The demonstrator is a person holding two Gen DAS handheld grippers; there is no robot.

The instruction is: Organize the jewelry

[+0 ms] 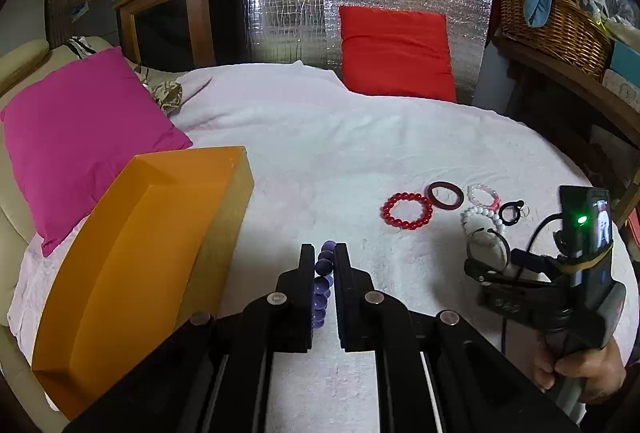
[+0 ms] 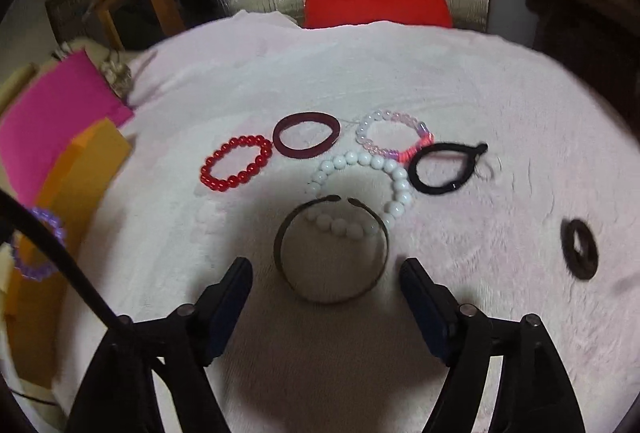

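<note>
Left gripper is clamped on a purple bead bracelet, whose beads run in a line between the two black fingers and poke out past the tips. Seen from the left wrist, the orange box lies just to the left of those fingers, open side up, on the white blanket. The likely step is to carry the bracelet over the box and let it go — best done with the tips well over the box floor, not the near wall, so the beads do not catch the rim and roll back onto the blanket. Off to the right, a red bead bracelet and the other pieces lie in a loose cluster, with the right gripper hovering at their near edge in a person's hand.

Seen from the right wrist, the right gripper has its fingers wide apart, nothing pressed between them. A thin dark metal cuff bangle lies on the blanket right between the two tips, its open ends pointing far. A white bead bracelet overlaps the cuff's far side — so a clean pick probably means closing low on the near half, clear of the beads. Farther off lie a maroon ring bangle, a pale pink bead bracelet and a black hair tie; a dark ring sits well apart to the right.
</note>
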